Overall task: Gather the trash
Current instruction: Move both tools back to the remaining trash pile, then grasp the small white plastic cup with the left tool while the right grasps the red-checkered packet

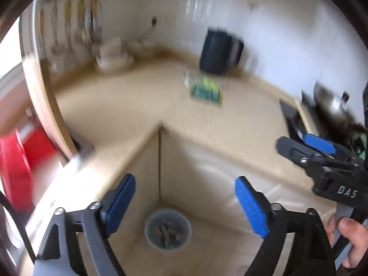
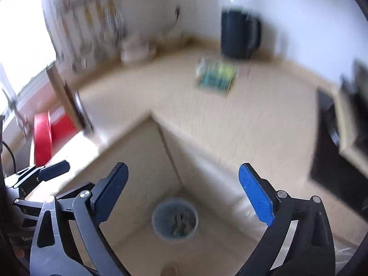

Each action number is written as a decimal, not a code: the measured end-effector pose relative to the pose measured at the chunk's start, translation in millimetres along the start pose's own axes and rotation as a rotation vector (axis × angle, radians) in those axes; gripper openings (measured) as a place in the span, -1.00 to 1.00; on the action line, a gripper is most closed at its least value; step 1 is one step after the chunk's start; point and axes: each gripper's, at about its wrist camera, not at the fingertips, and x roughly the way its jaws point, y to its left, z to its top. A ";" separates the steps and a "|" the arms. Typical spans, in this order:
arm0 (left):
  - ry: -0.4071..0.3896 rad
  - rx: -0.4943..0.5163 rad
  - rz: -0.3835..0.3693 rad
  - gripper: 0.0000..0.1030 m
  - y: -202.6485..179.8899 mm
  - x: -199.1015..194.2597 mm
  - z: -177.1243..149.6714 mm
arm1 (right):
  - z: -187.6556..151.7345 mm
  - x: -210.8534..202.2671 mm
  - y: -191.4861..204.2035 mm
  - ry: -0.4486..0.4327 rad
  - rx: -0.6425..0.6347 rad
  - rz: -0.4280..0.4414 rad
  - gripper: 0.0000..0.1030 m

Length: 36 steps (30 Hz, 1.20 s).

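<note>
Both blurred views: left tool (image 1: 185,203) and right tool (image 2: 184,193) spread wide, holding nothing, above round grey bin (image 1: 168,230) on floor; flat green packet (image 1: 206,90) on beige desk (image 1: 128,105).

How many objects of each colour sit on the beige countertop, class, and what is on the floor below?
Dark: 1, the dark jug
Green: 1, the green packet
White: 1, the blurred white stack
Floor: 1, the waste bin
Total: 4
</note>
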 end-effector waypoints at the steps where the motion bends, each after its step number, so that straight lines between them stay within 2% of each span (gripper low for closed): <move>1: -0.036 0.004 0.015 0.73 -0.3 -11.8 8.5 | 11.3 -8.9 0.8 -0.029 0.007 -0.011 1.00; 2: -0.074 0.006 0.021 0.84 0.9 -24.0 18.4 | 21.7 -18.0 2.2 -0.054 0.012 -0.019 1.00; 5: -0.137 0.001 0.043 0.88 4.3 -44.9 42.4 | 46.8 -36.1 0.2 -0.117 0.025 -0.046 1.00; 10: -0.135 -0.006 0.028 0.88 4.7 -33.1 59.7 | 66.3 -20.1 -9.5 -0.157 0.048 -0.083 1.00; 11: -0.125 -0.010 0.024 0.88 5.0 -13.0 59.6 | 70.2 -13.7 -12.6 -0.158 0.059 -0.087 1.00; 15: -0.097 0.035 0.045 0.88 12.6 53.5 96.3 | 78.0 14.8 -30.6 -0.147 0.090 -0.092 1.00; 22: 0.010 0.096 0.038 0.88 4.7 210.2 172.2 | 120.8 109.2 -83.8 -0.080 0.164 -0.129 1.00; 27: 0.107 0.066 0.024 0.88 5.8 347.1 244.6 | 162.0 203.7 -137.5 0.016 0.199 -0.143 1.00; 29: 0.156 0.047 -0.007 0.88 4.2 406.8 276.3 | 176.1 238.1 -155.0 0.066 0.195 -0.151 1.00; 32: 0.202 0.066 -0.005 0.88 2.2 484.5 313.5 | 194.5 284.0 -179.0 0.116 0.184 -0.170 1.00; 36: 0.258 0.101 0.002 0.85 6.2 561.6 343.5 | 203.4 333.8 -202.2 0.186 0.187 -0.166 1.00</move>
